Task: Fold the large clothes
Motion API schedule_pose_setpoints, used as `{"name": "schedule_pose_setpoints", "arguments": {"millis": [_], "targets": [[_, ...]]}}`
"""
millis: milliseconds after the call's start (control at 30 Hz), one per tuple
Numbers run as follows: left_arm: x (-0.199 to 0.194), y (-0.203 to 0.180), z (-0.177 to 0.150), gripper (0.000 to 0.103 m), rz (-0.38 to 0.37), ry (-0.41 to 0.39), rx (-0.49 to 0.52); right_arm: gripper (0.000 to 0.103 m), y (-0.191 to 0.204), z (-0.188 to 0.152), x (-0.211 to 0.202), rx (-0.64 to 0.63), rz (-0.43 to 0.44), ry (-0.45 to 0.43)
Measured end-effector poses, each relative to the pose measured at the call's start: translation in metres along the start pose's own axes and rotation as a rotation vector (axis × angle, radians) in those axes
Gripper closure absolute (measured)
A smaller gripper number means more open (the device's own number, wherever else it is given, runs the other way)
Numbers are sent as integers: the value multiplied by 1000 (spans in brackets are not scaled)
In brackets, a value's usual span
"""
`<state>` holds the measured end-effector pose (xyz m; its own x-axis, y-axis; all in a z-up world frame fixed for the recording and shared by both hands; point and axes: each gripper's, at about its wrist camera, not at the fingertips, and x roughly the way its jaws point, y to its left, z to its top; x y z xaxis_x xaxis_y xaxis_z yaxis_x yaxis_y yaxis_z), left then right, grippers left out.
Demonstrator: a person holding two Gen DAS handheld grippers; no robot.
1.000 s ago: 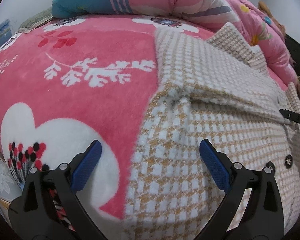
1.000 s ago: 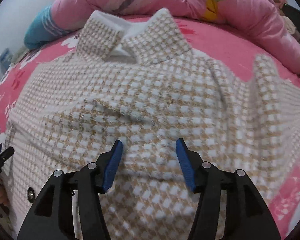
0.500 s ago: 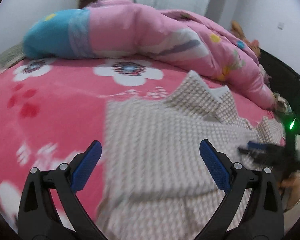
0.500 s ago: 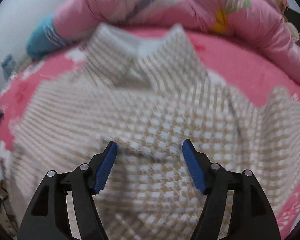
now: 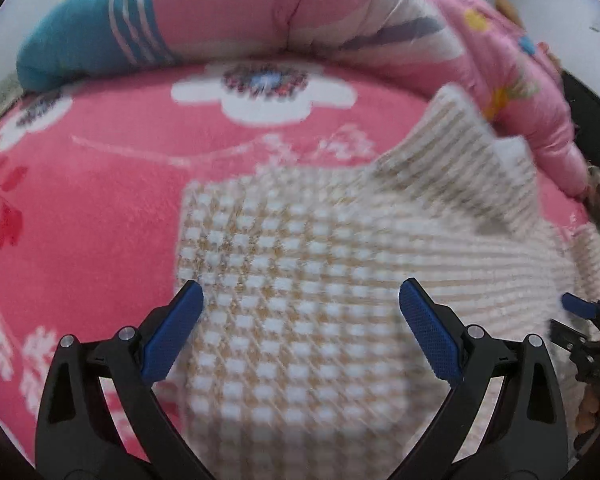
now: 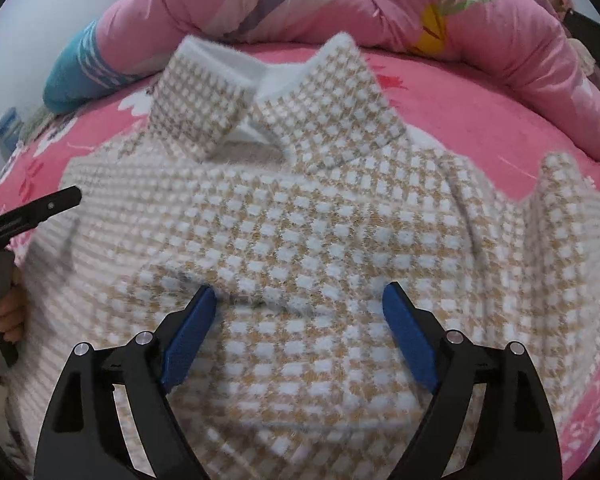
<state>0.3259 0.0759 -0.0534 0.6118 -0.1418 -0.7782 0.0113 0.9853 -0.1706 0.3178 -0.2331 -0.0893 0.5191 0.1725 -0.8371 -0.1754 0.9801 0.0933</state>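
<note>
both grippers, left gripper [image 5: 300,320] and right gripper [image 6: 298,320], hover spread and empty over the checked coat [image 6: 300,220], collar [image 6: 276,100] at 12 o'clock, likely choosing a fold grip.

The checked jacket [image 6: 300,220] covers the middle of the bed, so the bare pink blanket [image 5: 100,184] to its left is open for passage. At the far edge a rolled pink quilt [image 6: 340,4] bars the way, touching the raised collar [image 6: 276,92]. A folded ridge [image 6: 236,280] of cloth lies just ahead of the right gripper [image 6: 298,330], whose jaws stand wide with nothing between them. The left gripper [image 5: 300,332] hangs likewise over the jacket's left edge.
</note>
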Motion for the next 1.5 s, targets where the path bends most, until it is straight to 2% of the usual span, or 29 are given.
{"name": "schedule_pose_setpoints", "arguments": {"millis": [100,133,200,267,300,367,433,500,533,600,867,1067,1200,1500], "targets": [[-36,-18,-5,8,-22,-73,64,20,0,-1,-16,-5,-10,-45],[-40,-26,-9,8,-30,-69,77,20,0,-4,-14,-7,-22,-42],[-29,-39,-22,8,-36,8,96,18,-3,-10,3,1,-43,9],[-7,-46,-41,8,9,103,109,17,-4,-16,11,-4,-41,1],[4,-48,-52,8,43,112,123,17,-5,-17,7,-1,-49,3],[-2,-50,-57,7,59,61,134,17,-1,-16,-10,13,-50,-12],[-6,-48,-57,7,54,77,119,16,-1,-19,-23,-6,-49,-44],[-7,-47,-59,7,55,86,121,14,-3,-22,-16,-13,-78,-11],[-8,-47,-60,7,61,83,125,10,-7,-25,-3,-6,-76,38],[-9,-47,-62,7,66,81,128,7,-12,-30,6,-15,-61,31],[-6,-48,-59,7,81,80,128,7,-5,-34,-2,-9,-85,32],[-10,-49,-63,7,91,60,135,7,-10,-19,6,-5,-79,74],[-14,-50,-67,7,83,56,131,6,-13,-14,10,-11,-61,53],[-15,-47,-69,7,81,56,132,7,-19,-27,-4,2,-37,31]]}}
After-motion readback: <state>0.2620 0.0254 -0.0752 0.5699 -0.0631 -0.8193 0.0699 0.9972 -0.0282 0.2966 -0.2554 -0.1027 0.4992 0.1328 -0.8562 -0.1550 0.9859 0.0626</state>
